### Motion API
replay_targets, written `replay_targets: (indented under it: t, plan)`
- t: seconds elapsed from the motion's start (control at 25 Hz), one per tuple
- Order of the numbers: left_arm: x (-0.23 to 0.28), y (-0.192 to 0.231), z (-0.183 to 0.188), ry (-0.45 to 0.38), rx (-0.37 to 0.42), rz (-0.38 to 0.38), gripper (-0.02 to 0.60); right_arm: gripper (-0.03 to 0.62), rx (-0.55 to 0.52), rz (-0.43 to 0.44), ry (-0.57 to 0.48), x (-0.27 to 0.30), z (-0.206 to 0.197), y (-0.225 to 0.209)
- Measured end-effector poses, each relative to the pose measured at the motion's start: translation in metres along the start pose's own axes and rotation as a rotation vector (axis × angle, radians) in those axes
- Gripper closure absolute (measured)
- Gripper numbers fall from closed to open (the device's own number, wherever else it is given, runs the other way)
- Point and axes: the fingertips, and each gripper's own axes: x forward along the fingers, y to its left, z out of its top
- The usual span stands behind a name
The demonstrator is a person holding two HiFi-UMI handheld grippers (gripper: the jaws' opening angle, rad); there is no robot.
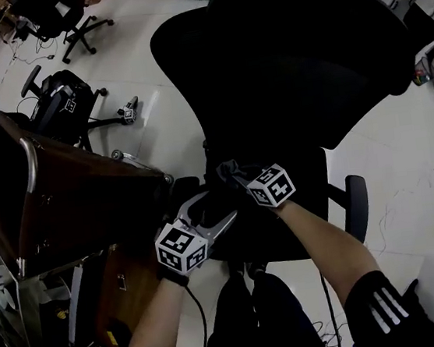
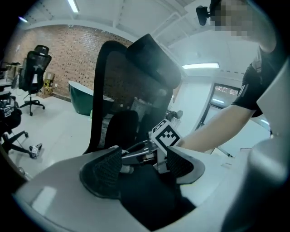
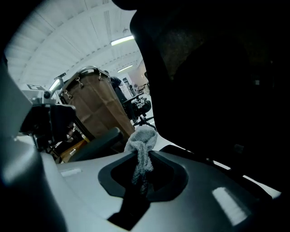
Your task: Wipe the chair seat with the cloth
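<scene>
As my right gripper (image 3: 141,165) clamps the cloth (image 3: 141,138) over the chair seat (image 1: 306,197), my left gripper (image 2: 142,165) hangs at its edge; jaws apart.

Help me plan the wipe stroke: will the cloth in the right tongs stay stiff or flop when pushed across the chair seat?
Probably floppy: the cloth bunches into a soft twisted wad where the right tongs pinch it. Its fuzzy weave would likely drag on the chair seat rather than slip.
</scene>
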Motion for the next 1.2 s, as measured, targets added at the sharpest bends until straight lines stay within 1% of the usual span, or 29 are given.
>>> replay_targets:
  t: [0.16,0.4,0.52,0.64,0.68,0.76,0.84,0.88,1.04,1.12,1.2]
  plan:
    - [0.017,0.022,-0.014,0.000,-0.017,0.000,0.244,0.539,-0.040,-0.030,0.065,0.060,-0.021,-0.028]
    - [0.027,0.041,-0.028,-0.012,-0.018,-0.001,0.244,0.539,-0.152,-0.057,0.144,0.121,-0.036,-0.050]
    - [0.028,0.043,-0.028,-0.029,-0.005,-0.002,0.245,0.539,-0.137,-0.081,0.177,0.141,-0.050,-0.065]
    - [0.027,0.041,-0.027,-0.041,-0.002,-0.012,0.245,0.539,-0.106,-0.072,0.176,0.150,-0.061,-0.070]
    - [0.028,0.040,-0.025,-0.044,-0.006,-0.013,0.245,0.539,-0.114,-0.066,0.166,0.150,-0.061,-0.071]
    - [0.030,0.037,-0.021,-0.054,-0.025,-0.020,0.247,0.540,-0.167,-0.081,0.165,0.144,-0.060,-0.077]
    - [0.034,0.034,-0.022,-0.057,-0.040,-0.031,0.247,0.540,-0.211,-0.112,0.194,0.133,-0.065,-0.089]
    - [0.036,0.030,-0.023,-0.052,-0.041,-0.037,0.247,0.540,-0.215,-0.133,0.214,0.125,-0.072,-0.098]
    - [0.052,0.013,-0.024,-0.037,-0.027,-0.073,0.247,0.540,-0.207,-0.226,0.306,0.075,-0.109,-0.149]
    - [0.062,0.004,-0.024,-0.038,-0.027,-0.091,0.247,0.540,-0.218,-0.273,0.350,0.041,-0.130,-0.176]
    - [0.073,-0.007,-0.027,-0.036,-0.029,-0.120,0.247,0.540,-0.205,-0.335,0.393,0.000,-0.153,-0.203]
